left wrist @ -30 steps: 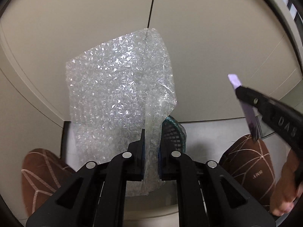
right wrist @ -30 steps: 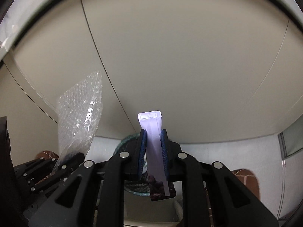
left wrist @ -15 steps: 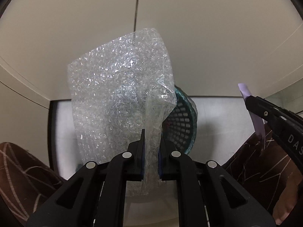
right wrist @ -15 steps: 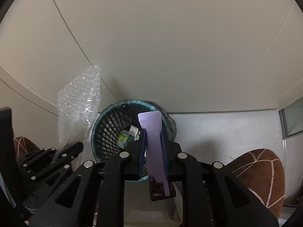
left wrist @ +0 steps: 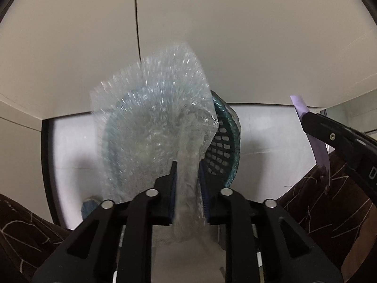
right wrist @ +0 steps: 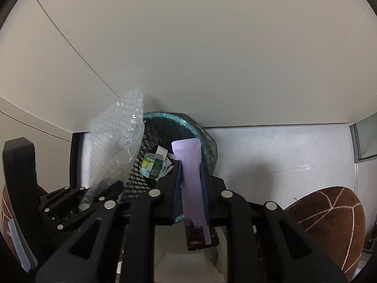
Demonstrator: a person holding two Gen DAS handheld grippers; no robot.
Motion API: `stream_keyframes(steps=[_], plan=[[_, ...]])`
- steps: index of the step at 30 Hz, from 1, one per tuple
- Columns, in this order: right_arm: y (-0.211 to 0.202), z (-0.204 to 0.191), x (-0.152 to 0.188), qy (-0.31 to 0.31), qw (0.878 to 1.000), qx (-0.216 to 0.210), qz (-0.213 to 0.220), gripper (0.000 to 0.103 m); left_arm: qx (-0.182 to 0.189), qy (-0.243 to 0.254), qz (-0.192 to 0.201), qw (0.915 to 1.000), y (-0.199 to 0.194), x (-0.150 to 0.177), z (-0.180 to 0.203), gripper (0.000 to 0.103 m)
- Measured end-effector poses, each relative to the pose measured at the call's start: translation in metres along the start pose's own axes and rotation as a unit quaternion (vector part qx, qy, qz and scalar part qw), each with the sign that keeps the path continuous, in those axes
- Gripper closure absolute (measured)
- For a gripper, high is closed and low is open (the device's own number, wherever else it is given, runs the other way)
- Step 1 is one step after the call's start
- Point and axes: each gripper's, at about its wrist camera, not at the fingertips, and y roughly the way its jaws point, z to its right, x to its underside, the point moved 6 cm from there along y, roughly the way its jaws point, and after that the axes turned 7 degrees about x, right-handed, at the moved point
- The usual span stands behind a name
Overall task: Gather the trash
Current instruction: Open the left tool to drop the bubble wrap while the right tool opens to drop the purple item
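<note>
Left gripper: jaws opening, bubble wrap blurred, slipping loose mid-frame above the teal mesh bin. Half a second ago it was pinched tight. Right gripper clenched on the purple sachet, centre frame over the bin: 1 drop begun, 1 pending.

left gripper: jaws opening (pointing down) | right gripper: clamped

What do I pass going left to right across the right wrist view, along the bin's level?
Black left gripper → clear bubble wrap sheet → green-and-white carton inside the teal mesh wastebasket → lilac flat pouch → brown patterned slipper.
</note>
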Motion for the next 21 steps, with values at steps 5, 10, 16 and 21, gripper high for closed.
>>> stream_keyframes(steps=[5,10,16,21], plan=[[0.007,0.002,-0.006,-0.004,1.000,-0.003,-0.009,0.088,-0.001,-0.015,0.008,0.9999,-0.004,-0.003,-0.008,0.068],[0.016,-0.011,-0.006,-0.013,1.000,-0.022,-0.017,0.088,-0.015,-0.028,0.026,0.9991,-0.014,-0.004,-0.021,0.048],[0.031,-0.030,-0.009,-0.029,0.998,-0.056,-0.030,0.087,-0.046,-0.045,0.043,0.9970,-0.033,-0.006,-0.041,0.033],[0.049,-0.049,-0.010,-0.040,0.996,-0.068,-0.043,0.087,-0.065,-0.057,0.050,0.9950,-0.041,-0.014,-0.060,0.022]])
